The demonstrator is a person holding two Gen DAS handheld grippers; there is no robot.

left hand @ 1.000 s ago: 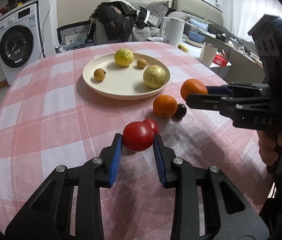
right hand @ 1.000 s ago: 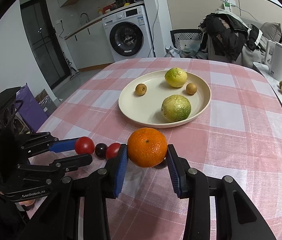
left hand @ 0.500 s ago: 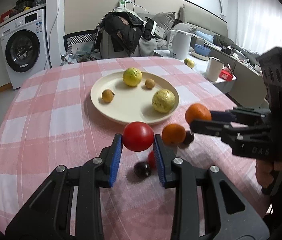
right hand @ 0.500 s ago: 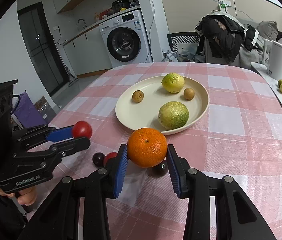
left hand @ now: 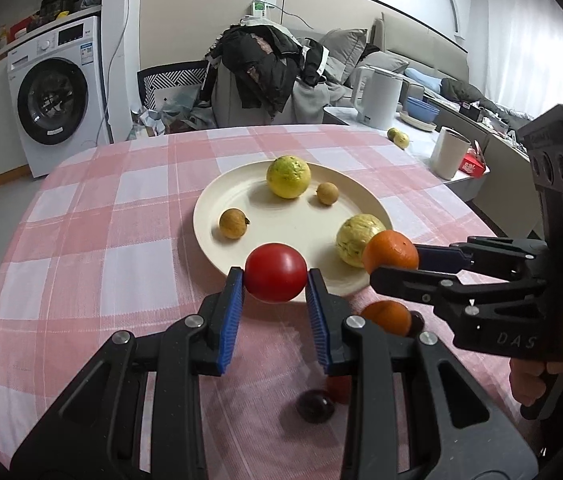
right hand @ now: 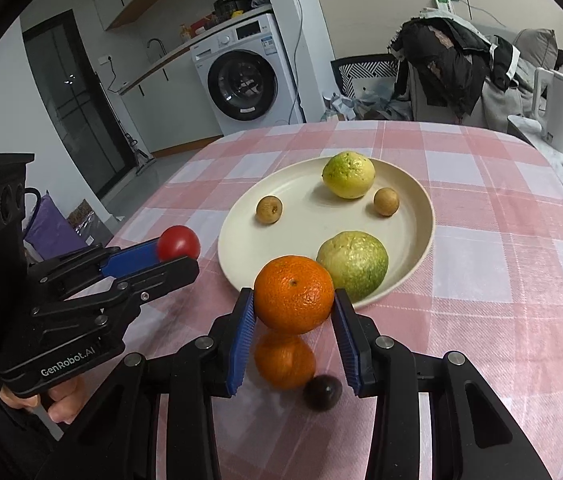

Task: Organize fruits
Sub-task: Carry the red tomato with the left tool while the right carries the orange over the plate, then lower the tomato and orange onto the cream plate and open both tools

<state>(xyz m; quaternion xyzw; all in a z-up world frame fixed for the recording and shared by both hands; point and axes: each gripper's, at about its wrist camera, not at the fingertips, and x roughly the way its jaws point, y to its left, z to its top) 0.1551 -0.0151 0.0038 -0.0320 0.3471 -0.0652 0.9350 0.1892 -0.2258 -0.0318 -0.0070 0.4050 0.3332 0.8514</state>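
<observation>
My left gripper (left hand: 275, 280) is shut on a red tomato (left hand: 275, 272) and holds it in the air at the near rim of the cream plate (left hand: 241, 256). My right gripper (right hand: 293, 304) is shut on an orange (right hand: 293, 294), held above the table just short of the plate's (right hand: 241, 256) near rim. On the plate lie two yellow-green fruits (right hand: 348, 175) (right hand: 352, 262) and two small brown fruits (right hand: 269, 209) (right hand: 386, 201). On the table stay a second orange (right hand: 284, 360), a dark plum (right hand: 322, 392), another dark plum (left hand: 315, 407) and a red tomato partly hidden by my left finger.
The round table has a pink checked cloth (left hand: 101, 248). A side counter at the right holds a white kettle (left hand: 379, 98), a cup (left hand: 450, 152) and two small fruits (left hand: 398, 137). A washing machine (left hand: 57, 92) and a clothes-laden chair (left hand: 265, 76) stand behind.
Both grippers have risen and moved forward toward the plate with their fruits. The tomato left the table, where another tomato and a dark plum remain.
</observation>
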